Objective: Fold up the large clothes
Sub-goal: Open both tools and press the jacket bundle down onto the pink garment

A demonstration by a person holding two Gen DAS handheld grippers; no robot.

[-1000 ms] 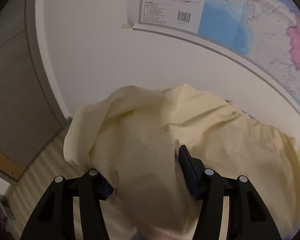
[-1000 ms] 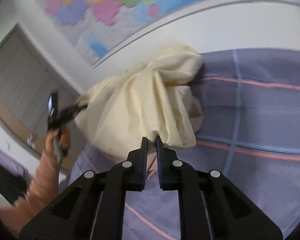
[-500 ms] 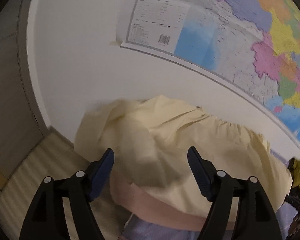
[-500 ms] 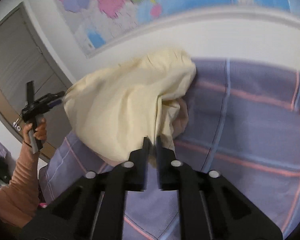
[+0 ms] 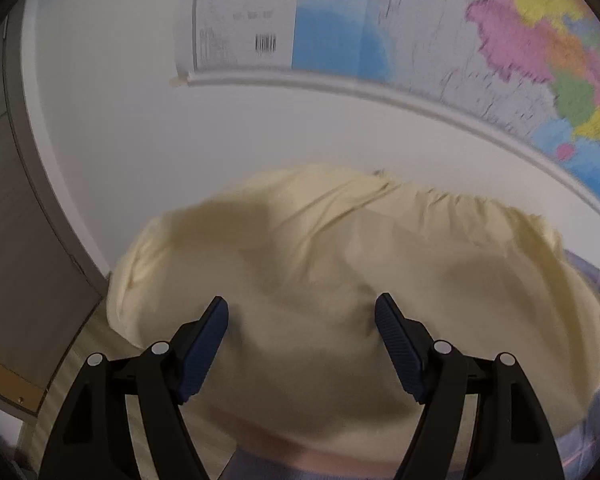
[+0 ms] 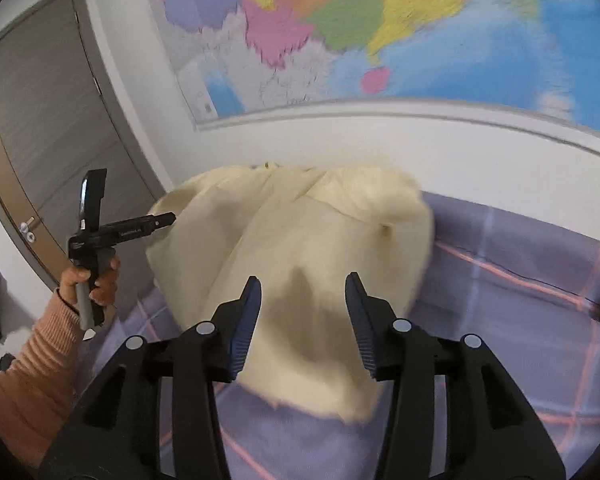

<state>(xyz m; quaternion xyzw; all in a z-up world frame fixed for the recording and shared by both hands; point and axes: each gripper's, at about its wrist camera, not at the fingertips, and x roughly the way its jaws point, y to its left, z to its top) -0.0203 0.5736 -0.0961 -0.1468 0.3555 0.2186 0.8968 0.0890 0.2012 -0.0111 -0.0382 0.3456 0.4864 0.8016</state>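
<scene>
Well, you had the yellow garment (image 6: 300,264) down in a bunched heap on the bed (image 6: 520,300), up against the wall under the map (image 6: 340,28), so nothing there read as a neat fold yet; flattening and folding looked to be all ahead of you. Your right tool (image 6: 303,312) was opening, cloth lying beneath its jaws but not pinched. Your left tool (image 5: 300,336) stood wide and gripped nothing, hovering over the same heap. Motion blur smeared the cloth, so you couldn't pick out sleeves, collar or hem, and the near edge was cut off behind both tools.
</scene>
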